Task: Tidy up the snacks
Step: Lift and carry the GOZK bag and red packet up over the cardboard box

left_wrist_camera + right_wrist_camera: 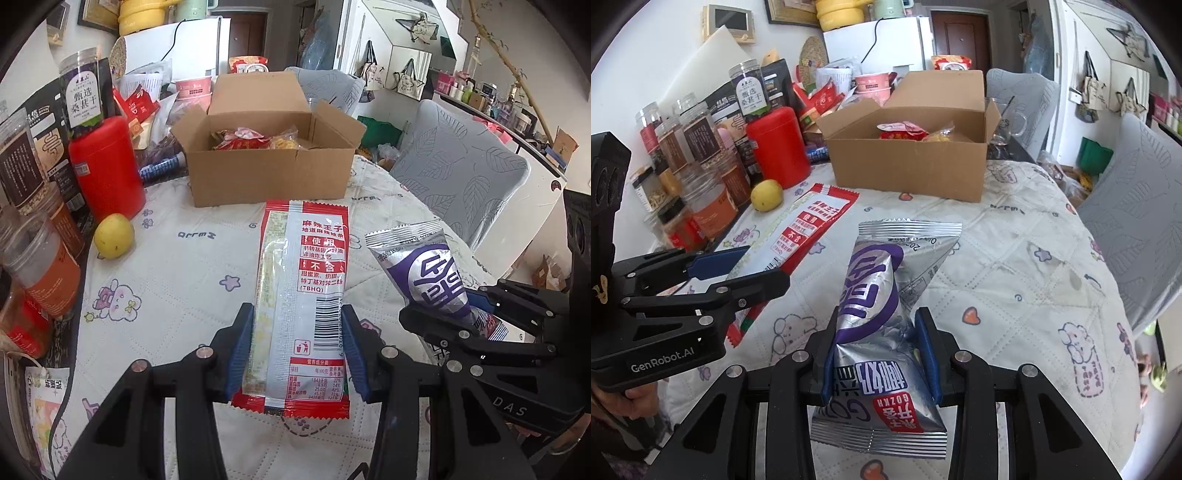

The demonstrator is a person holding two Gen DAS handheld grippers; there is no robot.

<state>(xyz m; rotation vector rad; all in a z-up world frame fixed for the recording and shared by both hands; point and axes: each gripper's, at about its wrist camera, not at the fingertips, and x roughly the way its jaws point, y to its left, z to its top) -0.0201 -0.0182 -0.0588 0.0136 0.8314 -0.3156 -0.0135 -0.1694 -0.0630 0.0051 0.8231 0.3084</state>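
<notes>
**2 packets held, box straight ahead**

Left wrist view: the left hand-held gripper [298, 350] is clamped on a red and white snack packet [301, 295], pads pressing its 2 long sides. The packet's long axis runs forward, pointing at the open cardboard box [269, 173], which stands toward the far edge of the tabletop [192, 280] with snacks already inside. A yellow fruit [113, 236] and a red canister [105, 166] sit by the left edge. The right hand-held gripper [476, 314] appears alongside, just beside the left one.

Right wrist view: the right hand-held gripper [881, 354] is closed on a silver and purple snack bag [882, 295], squeezing its middle, long axis also forward. The box [908, 170] lies ahead and slightly left, well apart from both packets. The left hand-held gripper [738, 266] looks about level with the right, so neither is clearly nearer; each load likely needs carrying forward over the box's near wall.
</notes>
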